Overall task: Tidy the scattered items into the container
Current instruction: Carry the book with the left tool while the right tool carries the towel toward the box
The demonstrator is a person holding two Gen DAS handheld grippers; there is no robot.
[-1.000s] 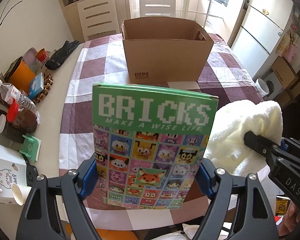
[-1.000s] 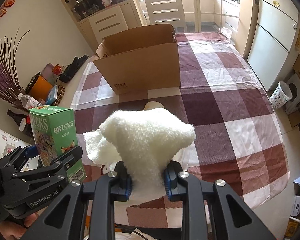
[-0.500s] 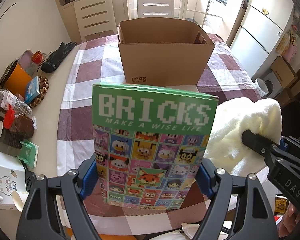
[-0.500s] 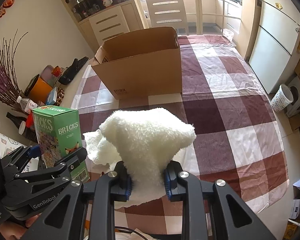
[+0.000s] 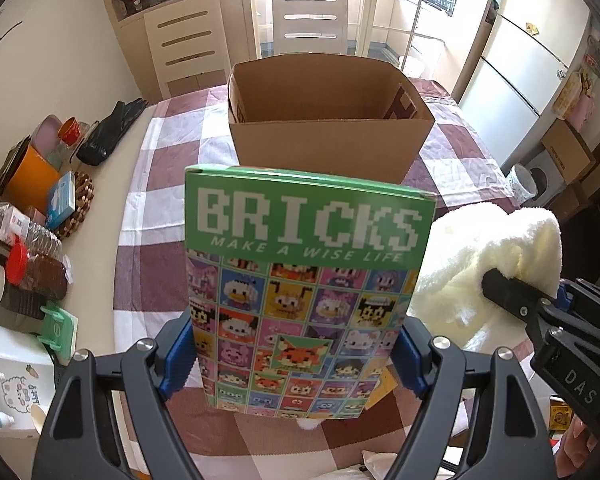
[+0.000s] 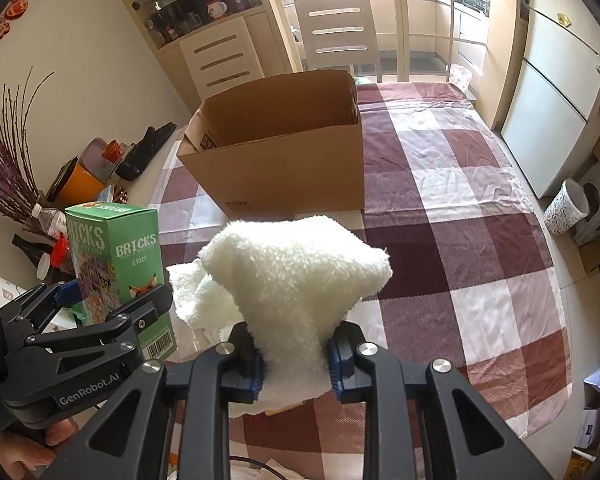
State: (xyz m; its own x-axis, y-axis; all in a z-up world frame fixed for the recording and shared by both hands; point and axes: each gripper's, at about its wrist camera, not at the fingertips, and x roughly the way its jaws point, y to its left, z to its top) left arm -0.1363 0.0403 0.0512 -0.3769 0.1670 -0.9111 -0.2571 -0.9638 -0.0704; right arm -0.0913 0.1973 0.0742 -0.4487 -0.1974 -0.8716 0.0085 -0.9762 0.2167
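Open box (image 5: 328,144) standing mid-table (image 6: 460,208), toward the far edge. Bricks carton (image 5: 304,292) clamped upright in left gripper (image 5: 296,354); towel (image 6: 296,276) pinched tight in right gripper (image 6: 296,364). Best carried level above the near rim, then released inside.

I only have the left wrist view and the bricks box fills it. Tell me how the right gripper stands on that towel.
Observer: The right gripper is shut on the white towel, pinched low between both pads.
Operator: Report any print on the bricks box's narrow side.
Observer: The bricks box shows a barcode low on that side, beside the left gripper.
Operator: Check the cardboard box from that side.
Observer: The cardboard box stands open-topped on the checked tablecloth, with bare cloth to its right.
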